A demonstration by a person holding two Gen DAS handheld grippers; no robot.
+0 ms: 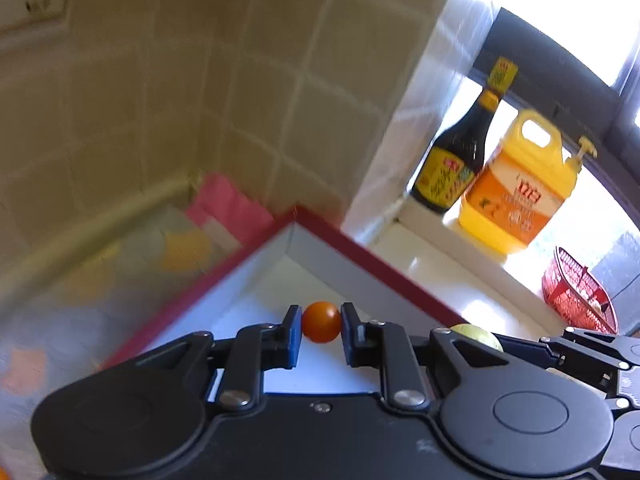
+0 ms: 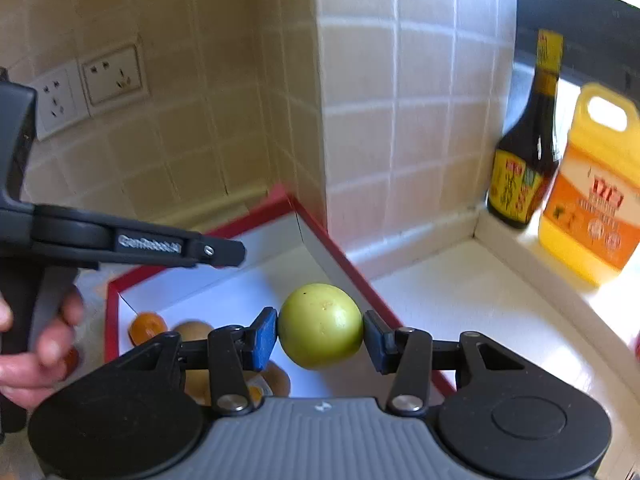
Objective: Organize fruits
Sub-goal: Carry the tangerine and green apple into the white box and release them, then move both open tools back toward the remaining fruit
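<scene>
Cherry tomato (image 1: 321, 327) pinched in left jaws; green fruit (image 2: 320, 326) in right.

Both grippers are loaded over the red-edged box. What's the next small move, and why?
Probably lower both a little further, then release. The left gripper pinches a cherry tomato and the right gripper a green fruit, both over the white floor of the box, where other fruit already lies.
</scene>
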